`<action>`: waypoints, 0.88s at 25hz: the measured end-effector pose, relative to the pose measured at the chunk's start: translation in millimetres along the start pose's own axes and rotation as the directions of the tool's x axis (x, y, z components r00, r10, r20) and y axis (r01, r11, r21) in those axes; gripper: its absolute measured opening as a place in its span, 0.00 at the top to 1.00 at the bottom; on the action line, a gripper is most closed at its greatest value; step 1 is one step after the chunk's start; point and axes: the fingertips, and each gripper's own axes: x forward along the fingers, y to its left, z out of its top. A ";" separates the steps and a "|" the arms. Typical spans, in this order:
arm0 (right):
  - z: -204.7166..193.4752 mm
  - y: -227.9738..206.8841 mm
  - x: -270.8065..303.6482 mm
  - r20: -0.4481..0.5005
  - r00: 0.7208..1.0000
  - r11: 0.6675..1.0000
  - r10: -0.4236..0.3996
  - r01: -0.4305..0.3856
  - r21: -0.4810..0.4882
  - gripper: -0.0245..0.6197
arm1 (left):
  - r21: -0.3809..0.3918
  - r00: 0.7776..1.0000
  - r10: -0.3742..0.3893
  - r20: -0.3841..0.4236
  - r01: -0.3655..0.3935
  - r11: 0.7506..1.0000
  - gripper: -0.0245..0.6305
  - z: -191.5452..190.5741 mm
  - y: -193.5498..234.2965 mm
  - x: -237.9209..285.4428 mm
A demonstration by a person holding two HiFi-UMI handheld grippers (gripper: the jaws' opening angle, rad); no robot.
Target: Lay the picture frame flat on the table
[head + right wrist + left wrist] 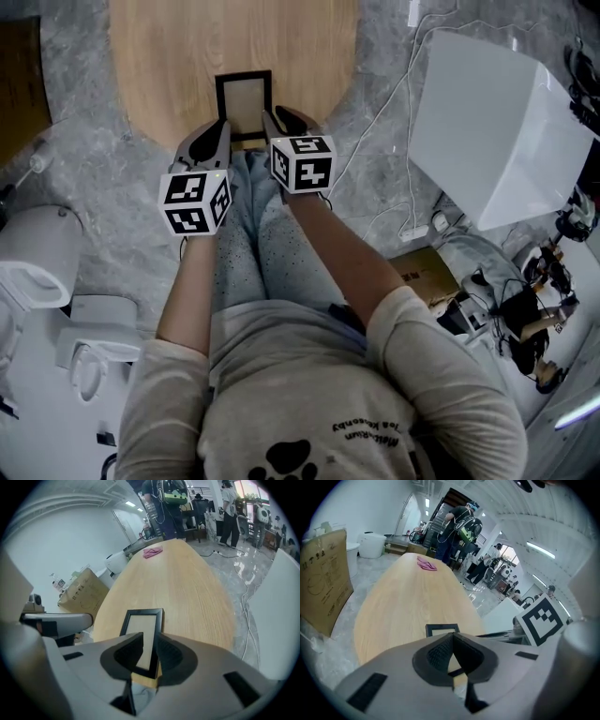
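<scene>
We see the right gripper (150,654) with jaws apart, the near end of the picture frame (142,630) showing in the gap. The left gripper (451,638) has its tips together, holding nothing, just over the frame. The frame looks flat on the wooden bench (169,56), near its close edge.

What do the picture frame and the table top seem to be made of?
Picture frame: matte black border, wood or plastic, unclear which; pale beige panel inside.
Table top: light wood or wood-look laminate, going by grain streaks; smooth, low sheen.
</scene>
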 end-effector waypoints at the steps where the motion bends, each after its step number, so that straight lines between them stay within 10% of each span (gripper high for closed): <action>1: 4.3 1.5 -4.3 0.010 1.000 1.000 -0.001 0.001 -0.006 0.82 | 0.001 1.000 -0.001 0.008 0.001 1.000 0.95 3.9 -2.3 -4.1; 22: 115.7 71.7 -165.4 0.284 0.954 0.994 0.096 -0.078 -0.074 0.95 | 0.101 0.980 -0.042 0.192 0.023 0.995 0.95 109.7 -73.6 -119.1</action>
